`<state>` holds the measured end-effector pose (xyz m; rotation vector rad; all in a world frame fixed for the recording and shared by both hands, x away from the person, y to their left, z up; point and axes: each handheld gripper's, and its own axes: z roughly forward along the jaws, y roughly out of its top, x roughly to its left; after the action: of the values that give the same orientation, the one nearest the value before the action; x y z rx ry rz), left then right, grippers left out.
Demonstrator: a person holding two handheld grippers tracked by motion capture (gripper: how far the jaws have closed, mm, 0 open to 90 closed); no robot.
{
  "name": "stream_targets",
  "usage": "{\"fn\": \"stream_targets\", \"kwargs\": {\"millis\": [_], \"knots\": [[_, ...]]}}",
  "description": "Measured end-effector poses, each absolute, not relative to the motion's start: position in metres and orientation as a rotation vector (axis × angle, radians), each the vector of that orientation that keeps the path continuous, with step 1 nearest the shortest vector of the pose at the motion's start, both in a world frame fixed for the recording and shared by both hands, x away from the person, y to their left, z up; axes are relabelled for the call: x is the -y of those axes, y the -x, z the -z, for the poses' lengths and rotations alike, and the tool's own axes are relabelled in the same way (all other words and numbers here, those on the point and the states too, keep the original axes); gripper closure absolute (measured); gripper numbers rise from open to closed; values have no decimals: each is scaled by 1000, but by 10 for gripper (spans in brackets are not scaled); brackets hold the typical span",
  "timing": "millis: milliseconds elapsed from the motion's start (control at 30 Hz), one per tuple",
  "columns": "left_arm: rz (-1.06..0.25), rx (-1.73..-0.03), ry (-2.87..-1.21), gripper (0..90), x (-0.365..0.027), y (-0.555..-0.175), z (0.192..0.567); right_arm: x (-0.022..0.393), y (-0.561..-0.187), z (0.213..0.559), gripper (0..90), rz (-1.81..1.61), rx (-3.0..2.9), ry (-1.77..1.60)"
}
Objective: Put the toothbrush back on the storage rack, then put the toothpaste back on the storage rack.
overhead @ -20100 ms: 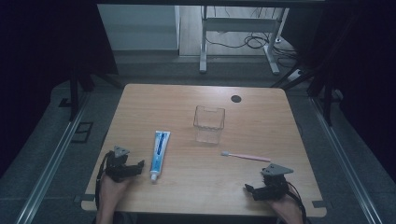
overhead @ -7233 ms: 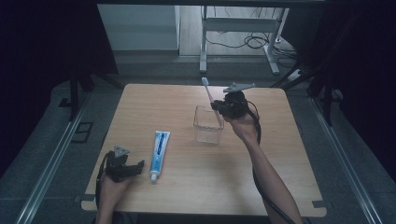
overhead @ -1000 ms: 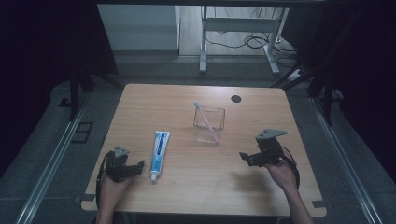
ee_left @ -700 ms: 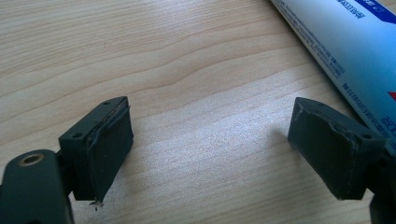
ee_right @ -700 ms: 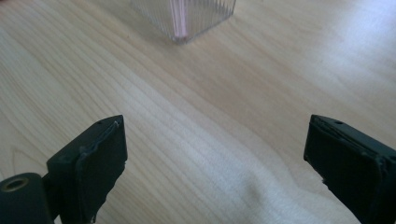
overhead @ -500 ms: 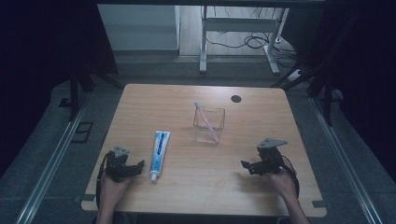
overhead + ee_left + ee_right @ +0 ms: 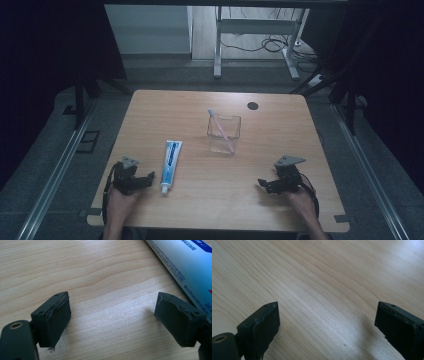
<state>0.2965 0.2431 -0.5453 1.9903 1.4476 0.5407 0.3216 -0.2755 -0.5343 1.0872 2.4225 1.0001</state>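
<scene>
Both tongs, left (image 7: pixel 145 179) and right (image 7: pixel 264 185), are gaping empty on the worktop (image 7: pixel 280 125); toothpaste (image 7: pixel 171 159) is lying beside the left.

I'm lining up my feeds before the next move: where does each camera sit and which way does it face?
High view: above the near edge, facing forward and down on the table; both forearms, left claw, right claw.
Left gripper view: on the left claw, facing bare wood, jaws apart.
Right gripper view: on the right claw, facing bare wood, jaws apart.
Shared: toothpaste tube in the high and left gripper views.
</scene>
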Motion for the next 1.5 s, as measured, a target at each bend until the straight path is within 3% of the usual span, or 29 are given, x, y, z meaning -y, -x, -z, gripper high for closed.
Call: {"fn": "stream_targets", "kwargs": {"millis": [967, 1233, 1500], "knots": [[-509, -1419, -1998, 153, -235, -296, 533, 276, -318, 544, 0, -980, -2410, -1102], [-535, -1381, -2013, 235, -227, -294, 526, 276, -318, 544, 0, -981, -2408, -1104], [-546, -1343, -2003, 402, -223, -296, 518, 276, -318, 544, 0, -982, -2404, -1110]]}}
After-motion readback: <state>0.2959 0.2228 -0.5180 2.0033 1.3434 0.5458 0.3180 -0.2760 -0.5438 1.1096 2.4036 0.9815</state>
